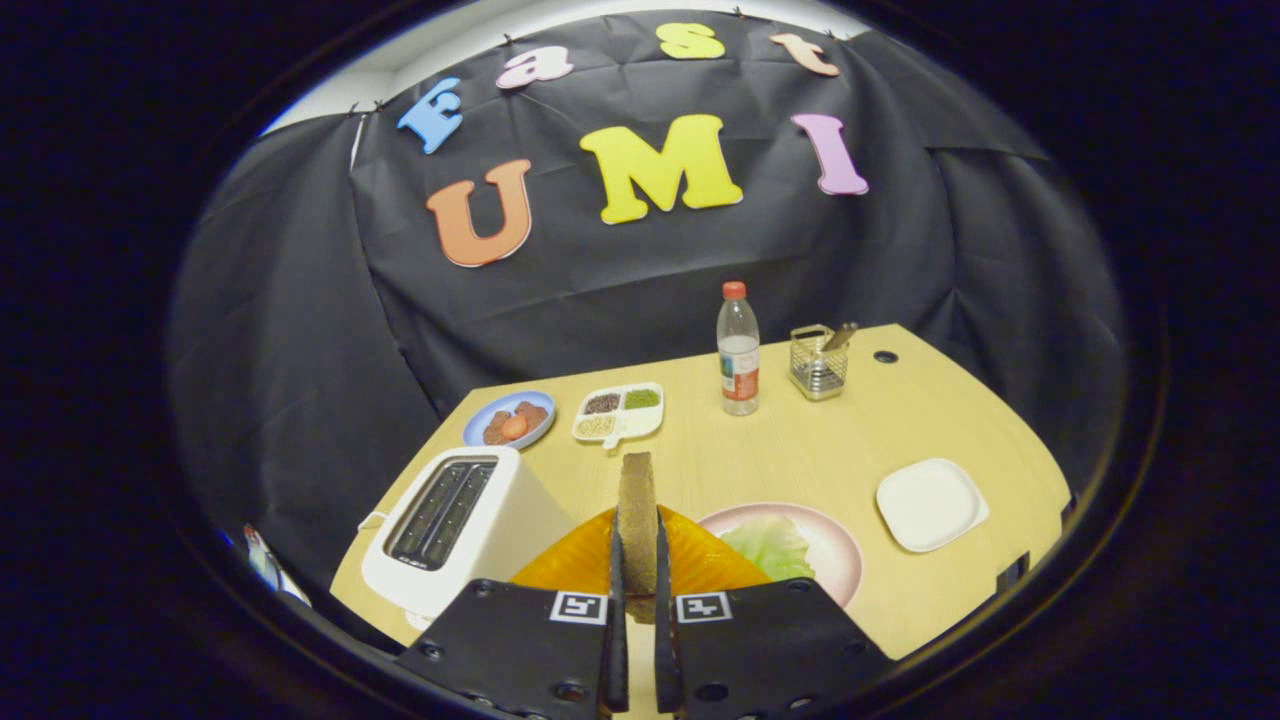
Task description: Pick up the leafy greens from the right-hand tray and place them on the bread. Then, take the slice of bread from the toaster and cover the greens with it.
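gripper (637,590) clamps one bread slice (637,520); one toaster (462,530) beside.

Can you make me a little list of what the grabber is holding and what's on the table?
gripper: shut on bread slice, held upright on edge
below the slice: orange plate
toaster: left of fingers, slots look empty
greens: on pink plate, right of fingers
white plate: bare, far right
at back: bottle, wire basket, blue plate, divided tray
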`<state>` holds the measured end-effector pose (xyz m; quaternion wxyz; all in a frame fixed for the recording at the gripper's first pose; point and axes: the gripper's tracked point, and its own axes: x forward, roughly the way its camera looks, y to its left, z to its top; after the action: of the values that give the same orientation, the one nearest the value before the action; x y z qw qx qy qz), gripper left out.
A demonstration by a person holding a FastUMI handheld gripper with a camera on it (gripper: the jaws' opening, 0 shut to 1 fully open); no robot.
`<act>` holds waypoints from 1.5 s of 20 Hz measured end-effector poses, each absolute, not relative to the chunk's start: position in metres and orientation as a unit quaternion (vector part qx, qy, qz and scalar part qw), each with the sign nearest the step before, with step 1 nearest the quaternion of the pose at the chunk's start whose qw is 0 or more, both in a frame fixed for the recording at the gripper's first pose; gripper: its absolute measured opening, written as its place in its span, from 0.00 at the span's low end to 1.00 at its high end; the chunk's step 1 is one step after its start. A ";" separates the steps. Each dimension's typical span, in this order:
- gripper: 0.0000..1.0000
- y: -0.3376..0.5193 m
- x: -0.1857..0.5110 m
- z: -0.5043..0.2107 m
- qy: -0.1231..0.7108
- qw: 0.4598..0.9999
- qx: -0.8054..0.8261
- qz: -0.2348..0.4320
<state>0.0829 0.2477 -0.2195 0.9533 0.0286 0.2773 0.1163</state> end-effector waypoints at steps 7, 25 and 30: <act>0.10 0.205 0.098 -0.265 0.299 0.941 0.090 0.129; 0.23 0.123 0.124 -0.343 0.332 0.909 0.214 0.131; 0.43 0.113 0.122 -0.338 0.307 0.936 0.137 0.105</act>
<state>0.1224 0.1133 -0.3381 0.9361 0.1365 0.3068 0.1047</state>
